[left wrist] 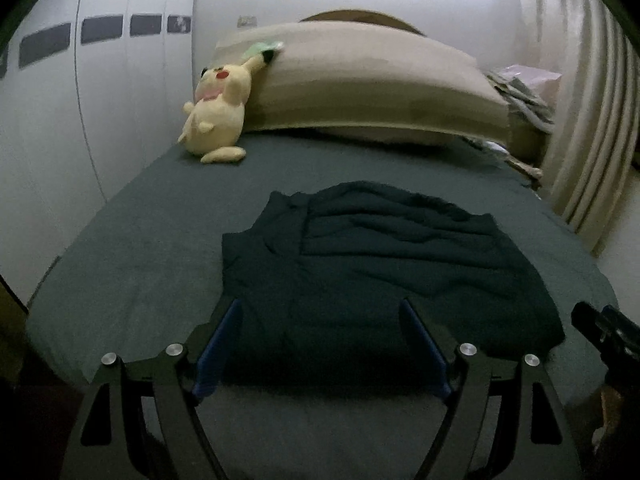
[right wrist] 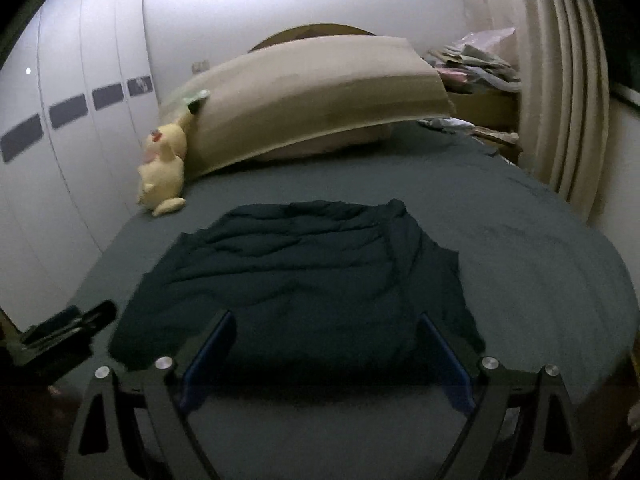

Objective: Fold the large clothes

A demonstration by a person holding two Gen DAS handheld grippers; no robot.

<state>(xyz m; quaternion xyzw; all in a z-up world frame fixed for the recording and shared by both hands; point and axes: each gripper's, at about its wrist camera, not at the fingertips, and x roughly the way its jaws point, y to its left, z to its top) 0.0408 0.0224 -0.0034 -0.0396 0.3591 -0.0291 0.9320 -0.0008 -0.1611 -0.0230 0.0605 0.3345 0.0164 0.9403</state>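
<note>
A dark teal garment (left wrist: 380,272) lies partly folded and wrinkled on the grey-green bed sheet (left wrist: 132,264). My left gripper (left wrist: 322,308) hangs above its near edge, open, with nothing between the blue pads. In the right wrist view the same garment (right wrist: 304,280) spreads ahead, and my right gripper (right wrist: 326,322) stands open over its near hem, empty. Each gripper shows at the edge of the other's view: the right one (left wrist: 604,332) at the far right, the left one (right wrist: 76,324) at the far left.
A yellow plush toy (left wrist: 218,114) leans on a long beige pillow (left wrist: 360,80) at the head of the bed. White wardrobe doors (left wrist: 80,100) line the left. Curtains (left wrist: 592,120) and a pile of clothes (left wrist: 524,92) stand at the right.
</note>
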